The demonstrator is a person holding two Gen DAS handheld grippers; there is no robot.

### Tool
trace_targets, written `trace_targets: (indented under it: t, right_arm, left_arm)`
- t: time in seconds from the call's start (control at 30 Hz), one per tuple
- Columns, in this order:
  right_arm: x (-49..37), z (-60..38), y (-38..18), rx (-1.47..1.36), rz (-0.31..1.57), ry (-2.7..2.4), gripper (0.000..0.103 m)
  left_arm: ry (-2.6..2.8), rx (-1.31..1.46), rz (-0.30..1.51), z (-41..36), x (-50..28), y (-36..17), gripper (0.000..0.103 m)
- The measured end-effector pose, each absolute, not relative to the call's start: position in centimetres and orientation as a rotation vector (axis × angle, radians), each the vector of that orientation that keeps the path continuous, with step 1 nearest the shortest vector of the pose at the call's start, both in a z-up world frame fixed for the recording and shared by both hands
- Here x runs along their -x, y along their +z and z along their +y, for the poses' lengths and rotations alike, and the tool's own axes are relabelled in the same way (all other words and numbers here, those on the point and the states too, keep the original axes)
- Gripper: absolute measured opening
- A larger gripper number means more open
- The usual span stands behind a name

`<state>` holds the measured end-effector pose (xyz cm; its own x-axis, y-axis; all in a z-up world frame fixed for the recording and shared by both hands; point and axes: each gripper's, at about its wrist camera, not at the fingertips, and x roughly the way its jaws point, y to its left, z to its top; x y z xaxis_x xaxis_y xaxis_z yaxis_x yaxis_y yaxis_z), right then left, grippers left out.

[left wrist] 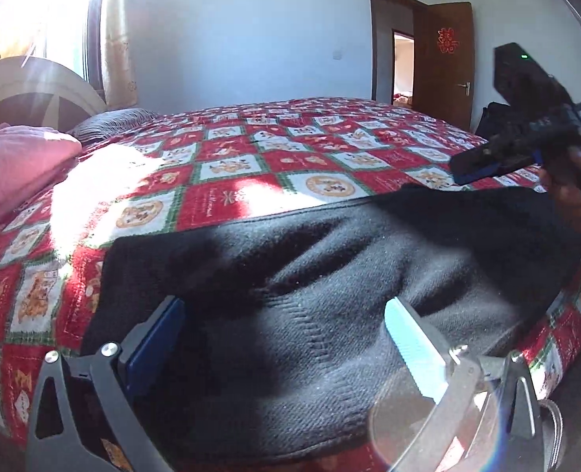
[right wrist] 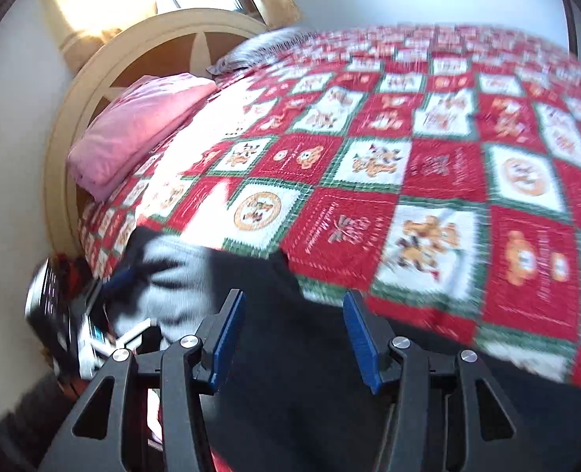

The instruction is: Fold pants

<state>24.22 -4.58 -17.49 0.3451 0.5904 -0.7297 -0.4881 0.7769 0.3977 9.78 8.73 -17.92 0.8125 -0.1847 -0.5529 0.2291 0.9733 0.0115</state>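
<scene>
- The black pants (left wrist: 329,314) are seen lying bunched on the near edge of the quilt (left wrist: 251,165), close to the side of the bed
- The left gripper (left wrist: 282,338) is held with jaws apart over the cloth, nothing pinched
- The right gripper (right wrist: 294,334) is likewise spread wide above the dark fabric, empty
- Only one layer may be caught if a pinch is made on the wrinkled bulge, so a crooked fold could result
- The pants could be dragged off the bed edge by a careless pull
</scene>
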Motion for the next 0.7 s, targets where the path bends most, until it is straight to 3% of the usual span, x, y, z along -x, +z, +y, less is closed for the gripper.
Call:
trace_targets:
  t: [0.13,0.17,0.2,0.23,0.47,0.63,0.67,0.7]
  right_arm:
    - [-27.2,-2.1,-19.7,-0.155,1.086,0.741,0.053]
    - [-27.5,-1.5,-20.3,-0.169,1.103,0.753,0.047]
    - [-27.4,-1.2,-20.3,-0.162,1.090,0.746,0.019]
    - [-27.3,-0.9,-20.4,-0.171,1.087,0.753,0.011]
    - [-28.3,-2.2,-21.3,-0.205,1.056,0.622,0.000]
    - [-26.5,-4.5,-19.5,-0.175,1.015,0.597,0.011]
    - [-26.0,-5.3,-19.2,-0.163,1.007,0.591,0.029]
    - [-25.5,-6.5,-18.8,-0.163,0.998,0.592,0.054]
  left_arm:
    - [-0.209,-0.036,0.585,9.9,-10.1,-18.0,0.103]
    - [-0.206,-0.041,0.581,10.1,-10.0,-18.2,0.103]
    - [-0.205,-0.055,0.577,10.0,-10.0,-18.3,0.103]
    - [-0.203,-0.073,0.575,9.8,-9.9,-18.4,0.103]
    - [-0.183,-0.113,0.549,9.4,-9.6,-18.8,0.103]
    - [-0.177,-0.072,0.566,9.7,-9.6,-18.0,0.103]
    - [-0.173,-0.060,0.567,9.7,-9.5,-17.8,0.103]
    - [-0.169,-0.054,0.564,9.6,-9.5,-17.5,0.103]
